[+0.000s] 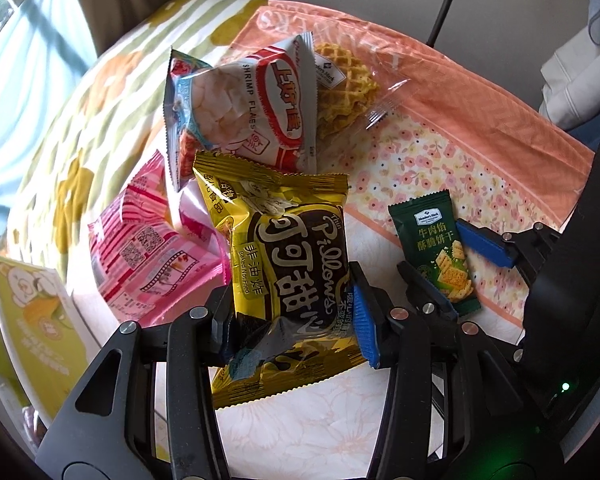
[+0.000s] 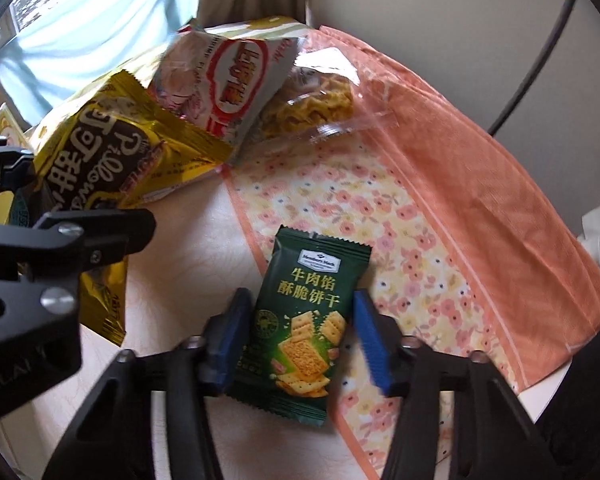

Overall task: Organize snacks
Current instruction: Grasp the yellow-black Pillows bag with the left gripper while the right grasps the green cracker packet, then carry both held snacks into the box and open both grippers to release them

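Observation:
My left gripper (image 1: 294, 326) is shut on a yellow and brown Pillows snack bag (image 1: 288, 264), its blue pads pressing both sides. The bag also shows in the right wrist view (image 2: 112, 160). My right gripper (image 2: 300, 336) is open, its fingers on either side of a small green cracker packet (image 2: 300, 336) lying on the cloth; a gap shows at the right pad. In the left wrist view the packet (image 1: 435, 252) lies between the right gripper's blue pads (image 1: 483, 244). A white and red shrimp flakes bag (image 1: 248, 108) and a clear waffle packet (image 1: 343, 84) lie behind.
A pink striped snack bag (image 1: 156, 248) lies left of the yellow bag. A green and white box (image 1: 32, 328) stands at the far left. The surface is a floral cloth (image 1: 411, 164) with an orange border (image 2: 479, 160). A curtain and window are behind.

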`<state>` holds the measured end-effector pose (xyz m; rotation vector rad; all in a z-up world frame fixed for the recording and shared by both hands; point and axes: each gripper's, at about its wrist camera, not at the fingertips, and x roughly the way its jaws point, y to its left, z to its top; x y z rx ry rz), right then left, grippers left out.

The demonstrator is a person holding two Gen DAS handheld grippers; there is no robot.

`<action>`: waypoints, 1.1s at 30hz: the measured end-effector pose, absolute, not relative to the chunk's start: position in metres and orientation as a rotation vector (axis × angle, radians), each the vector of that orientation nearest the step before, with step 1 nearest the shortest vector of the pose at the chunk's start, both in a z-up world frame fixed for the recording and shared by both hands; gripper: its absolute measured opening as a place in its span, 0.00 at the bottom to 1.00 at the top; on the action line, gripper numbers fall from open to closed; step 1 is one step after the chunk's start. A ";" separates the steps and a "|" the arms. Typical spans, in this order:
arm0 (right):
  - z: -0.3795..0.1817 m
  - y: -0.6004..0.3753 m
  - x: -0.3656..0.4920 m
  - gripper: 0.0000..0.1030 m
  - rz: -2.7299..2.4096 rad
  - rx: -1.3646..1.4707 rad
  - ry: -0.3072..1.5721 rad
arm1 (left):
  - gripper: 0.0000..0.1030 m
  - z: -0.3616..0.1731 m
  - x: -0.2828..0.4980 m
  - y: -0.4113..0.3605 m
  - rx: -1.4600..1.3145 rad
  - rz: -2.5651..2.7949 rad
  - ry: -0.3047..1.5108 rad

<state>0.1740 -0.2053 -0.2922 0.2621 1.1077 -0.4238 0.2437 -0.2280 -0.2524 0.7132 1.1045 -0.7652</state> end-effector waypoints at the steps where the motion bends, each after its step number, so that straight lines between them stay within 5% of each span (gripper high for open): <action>1: -0.292 -0.204 0.175 0.43 -0.421 0.261 1.107 | 0.41 -0.252 0.244 -0.228 0.711 -0.762 1.105; 16: -0.266 -0.223 0.184 0.42 -0.349 0.270 1.060 | 0.41 -0.227 0.241 -0.228 0.613 -0.699 1.085; 33: -0.130 -0.226 0.202 0.42 0.004 0.101 0.850 | 0.41 -0.096 0.259 -0.147 0.248 -0.413 0.912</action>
